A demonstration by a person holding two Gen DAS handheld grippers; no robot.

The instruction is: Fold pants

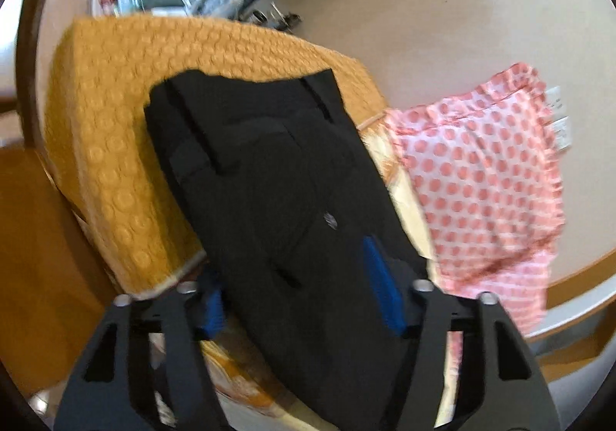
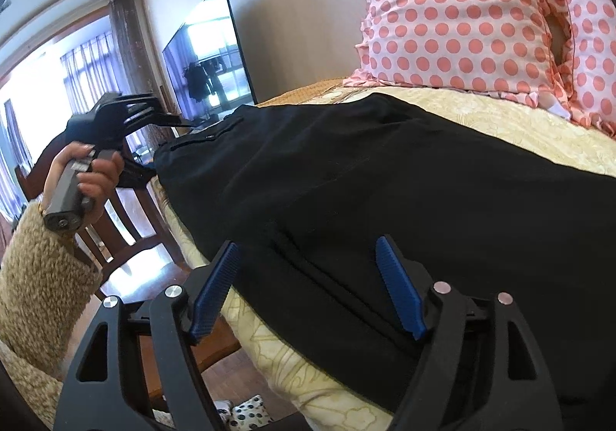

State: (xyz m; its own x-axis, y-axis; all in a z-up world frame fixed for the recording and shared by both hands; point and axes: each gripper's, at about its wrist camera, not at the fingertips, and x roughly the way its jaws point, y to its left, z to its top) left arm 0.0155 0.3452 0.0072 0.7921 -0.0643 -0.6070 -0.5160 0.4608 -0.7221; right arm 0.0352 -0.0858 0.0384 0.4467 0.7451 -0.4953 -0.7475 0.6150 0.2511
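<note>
Black pants (image 1: pixel 269 177) lie flat along the bed's edge, belt loops and waistband at the far end in the left wrist view. My left gripper (image 1: pixel 298 294) is open, its blue pads on either side of the near end of the pants; it also shows in the right wrist view (image 2: pixel 154 150), held by a hand at the waistband end. The pants (image 2: pixel 385 192) fill the middle of the right wrist view. My right gripper (image 2: pixel 308 284) is open, its blue pads astride the pants' near edge at the bed's side.
A pink polka-dot pillow (image 2: pixel 462 15) lies at the head of the bed beside the pants. An orange quilted cover (image 1: pixel 127 115) and cream bedspread (image 2: pixel 519 127) lie under them. A wooden chair (image 2: pixel 131 238) stands by the bed. A TV (image 2: pixel 211 61) hangs on the wall.
</note>
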